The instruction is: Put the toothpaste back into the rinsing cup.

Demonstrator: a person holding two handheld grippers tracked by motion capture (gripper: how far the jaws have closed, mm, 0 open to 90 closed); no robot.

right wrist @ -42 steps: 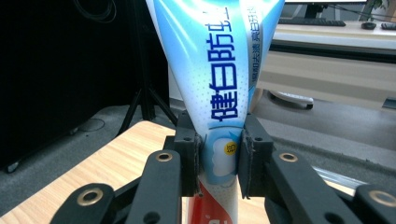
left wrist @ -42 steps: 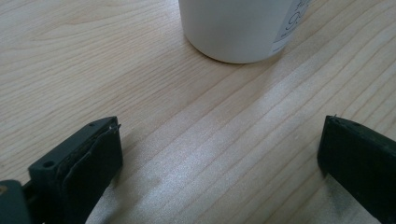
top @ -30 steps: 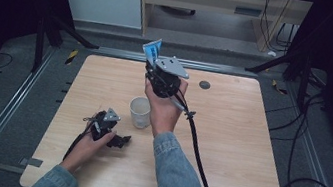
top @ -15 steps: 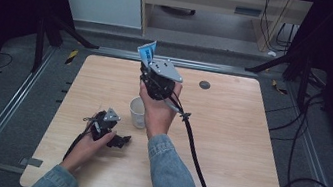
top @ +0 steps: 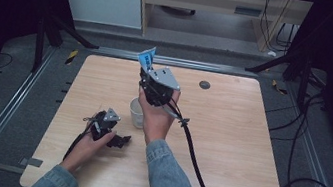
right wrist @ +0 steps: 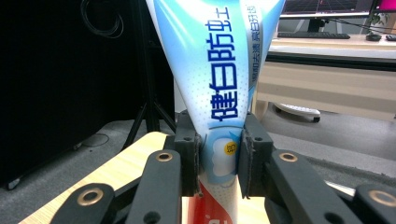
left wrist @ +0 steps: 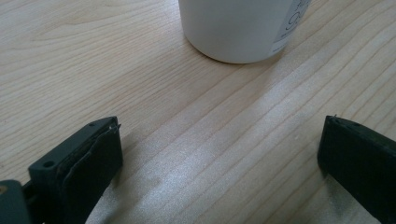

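the right gripper (right wrist: 218, 161) has its jaws pinching a toothpaste tube (right wrist: 219, 70), held upright above the desk (top: 248, 137) over a white cup (top: 137, 111). the left gripper (left wrist: 219, 154) (jaws spread, nothing between) rests near the cup.

Toothpaste tube (right wrist: 219, 88), white and light blue with dark blue lettering and a red band low down, flat crimped end uppermost, held above the table (top: 248, 137), white cup (top: 137, 111) standing upright just below it
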